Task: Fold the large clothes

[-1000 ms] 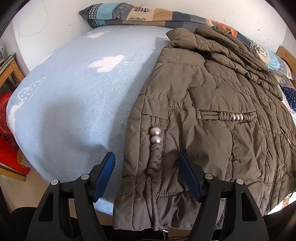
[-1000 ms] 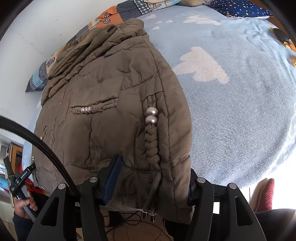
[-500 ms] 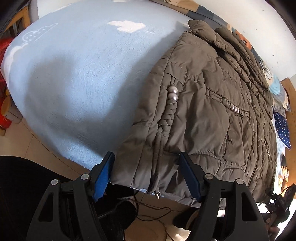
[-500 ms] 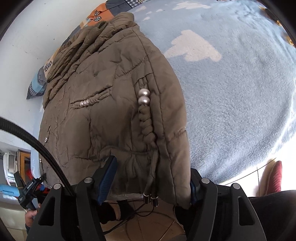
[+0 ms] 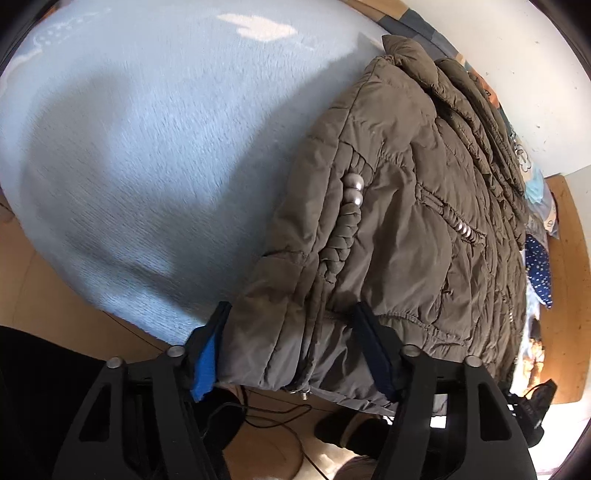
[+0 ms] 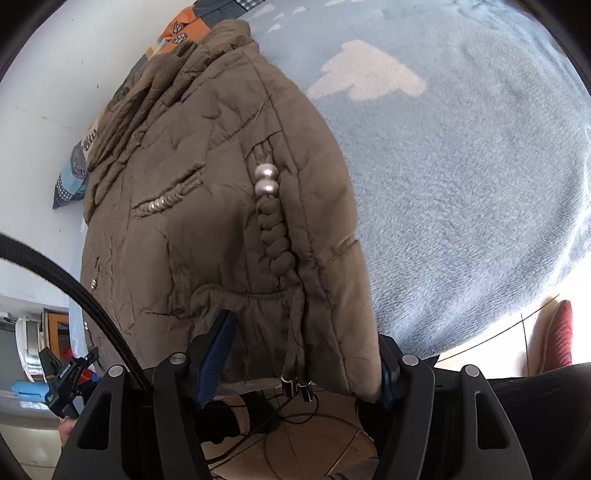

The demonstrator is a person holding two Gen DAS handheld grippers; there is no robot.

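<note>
A brown quilted jacket [image 5: 413, 221] with braided cords and silver beads lies on the light blue bed, its hem hanging over the near edge. It also shows in the right wrist view [image 6: 207, 192]. My left gripper [image 5: 295, 339] is open, its blue-padded jaws standing on either side of the jacket's left hem corner. My right gripper [image 6: 306, 354] is open, its jaws on either side of the right hem corner, where two drawstring ends [image 6: 295, 387] dangle. The jaws do not pinch the cloth in either view.
The blue blanket [image 5: 155, 147] with white cloud shapes covers the bed. Patterned pillows [image 6: 177, 33] lie against the white wall at the far end. Wooden floor with black cables [image 5: 266, 410] is below the bed edge. A red slipper [image 6: 557, 336] lies at right.
Both grippers have dropped lower and closer to the hem at the bed edge. The hem corners now sit between the jaws. The jaws stayed open.
</note>
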